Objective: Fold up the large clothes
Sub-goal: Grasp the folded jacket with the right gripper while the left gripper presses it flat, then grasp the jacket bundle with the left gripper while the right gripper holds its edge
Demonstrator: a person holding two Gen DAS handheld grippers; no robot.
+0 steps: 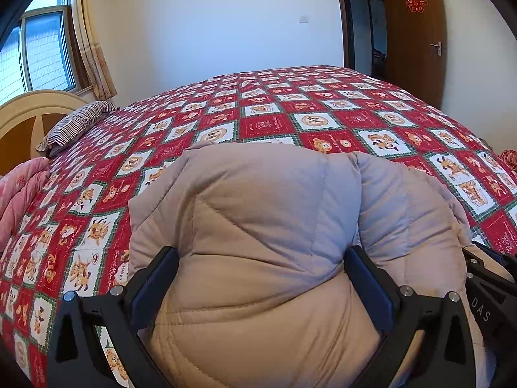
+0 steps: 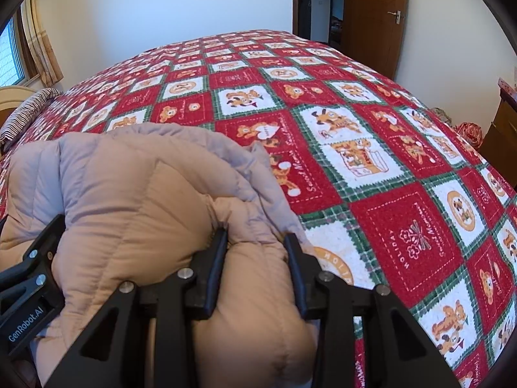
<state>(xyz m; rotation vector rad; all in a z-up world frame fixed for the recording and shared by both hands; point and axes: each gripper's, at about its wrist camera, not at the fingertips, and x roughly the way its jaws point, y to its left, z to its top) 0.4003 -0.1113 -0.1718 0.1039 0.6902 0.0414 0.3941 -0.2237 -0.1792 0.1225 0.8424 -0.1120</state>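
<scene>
beige quilted down jacket [image 1: 258,226] lies bunched in a thick, puffy fold at the near edge of the bed, on top of the red, white and green patchwork quilt [image 1: 268,123] printed with cartoon bears. in the left wrist view the left gripper [image 1: 261,258] straddles a wide bulge of the padding, its two black fingers [image 1: 155,278] set far apart and pressed into the fabric on either side, so they pinch a fat roll of the jacket. at the right edge of that view part of the other black tool shows, touching the same garment.

in the right wrist view the right gripper [image 2: 255,242] pinches a narrower roll of the jacket [image 2: 135,194] near its right end; the padding swells up between the fingers [image 2: 216,252] and both pads dent the cloth. the left tool's black frame shows at the lower left of this view, against the jacket.

past the jacket the quilt covers the whole bed. to the left lie a pink blanket [image 1: 22,190] at the bed's edge, then a striped pillow [image 1: 77,123] beside the cream and brown headboard [image 1: 29,119]. further back stand a white wall, a window with a tan curtain [image 1: 93,48] on the left, and a brown wooden door [image 1: 416,32] with a red paper cutting [image 1: 415,0] on the right.
</scene>
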